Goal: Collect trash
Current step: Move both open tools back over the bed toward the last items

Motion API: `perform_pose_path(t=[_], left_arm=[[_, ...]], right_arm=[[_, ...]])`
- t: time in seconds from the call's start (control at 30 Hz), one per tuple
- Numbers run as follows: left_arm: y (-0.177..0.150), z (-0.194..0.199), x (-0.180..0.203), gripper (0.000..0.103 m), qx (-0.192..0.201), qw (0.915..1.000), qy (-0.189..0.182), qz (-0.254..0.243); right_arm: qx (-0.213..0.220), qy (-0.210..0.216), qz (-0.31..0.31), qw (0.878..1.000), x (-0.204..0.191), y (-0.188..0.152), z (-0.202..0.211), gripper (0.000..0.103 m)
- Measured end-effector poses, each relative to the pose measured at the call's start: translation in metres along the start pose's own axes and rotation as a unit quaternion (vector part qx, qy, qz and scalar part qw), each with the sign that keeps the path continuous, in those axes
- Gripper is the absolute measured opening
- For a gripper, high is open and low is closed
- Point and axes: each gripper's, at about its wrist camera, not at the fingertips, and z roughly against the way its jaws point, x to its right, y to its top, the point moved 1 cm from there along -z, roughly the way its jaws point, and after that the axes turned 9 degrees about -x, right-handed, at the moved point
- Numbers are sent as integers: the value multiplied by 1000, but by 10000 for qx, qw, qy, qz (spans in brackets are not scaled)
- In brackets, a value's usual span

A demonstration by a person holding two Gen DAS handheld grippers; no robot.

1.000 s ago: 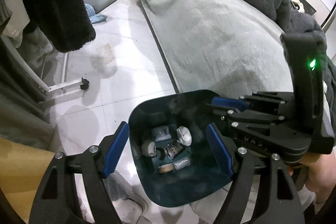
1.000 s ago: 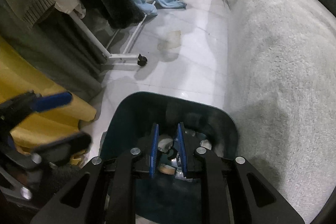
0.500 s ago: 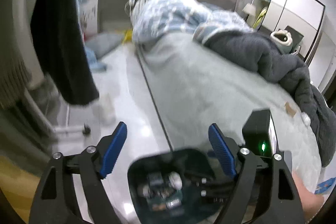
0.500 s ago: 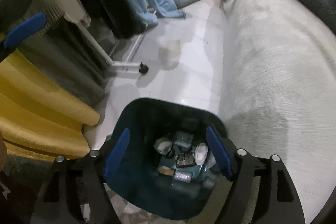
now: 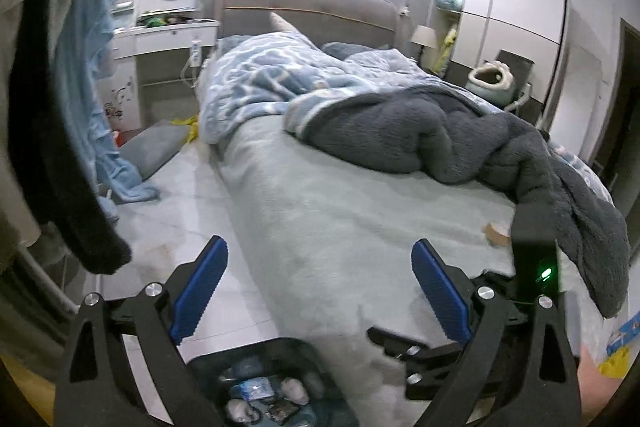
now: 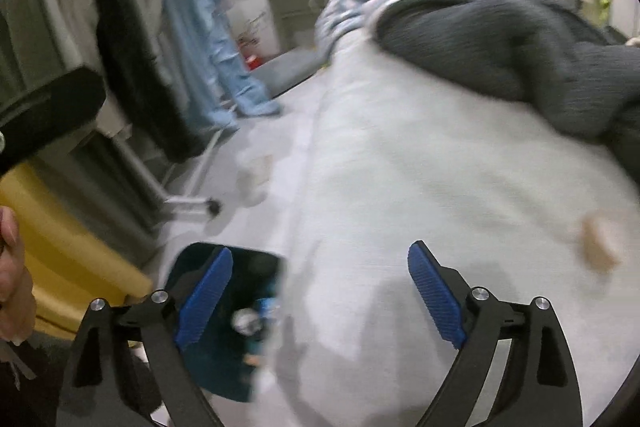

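Right wrist view has swung from bin (image 6: pixel 224 315) to bed (image 6: pixel 420 207); both fingers wide.

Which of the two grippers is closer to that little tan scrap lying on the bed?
Right, probably. The right gripper hangs open above the bed, the tan scrap just ahead to its right. The left gripper sits back over the trash bin.

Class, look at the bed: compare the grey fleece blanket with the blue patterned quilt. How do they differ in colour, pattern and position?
The grey fleece blanket is plain dark charcoal; the blue patterned quilt is light blue with white markings. The blanket is heaped mid-bed, trailing toward the near right edge; the quilt sits nearer the headboard. Both lie crumpled, not spread flat, on the pale bed sheet.
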Motion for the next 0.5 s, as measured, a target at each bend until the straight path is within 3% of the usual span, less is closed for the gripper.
perform_pose_path(t=[0.27,0.5], left_arm=[[3,-32,68,95,-191,9972,-234,-677],[0,-72,123,96,-436,9907,-951,-871]], right_arm=[[383,-863,-400,9947,97,-26,40,91],[643,-1299,-866,9856,170,-62,80,94]])
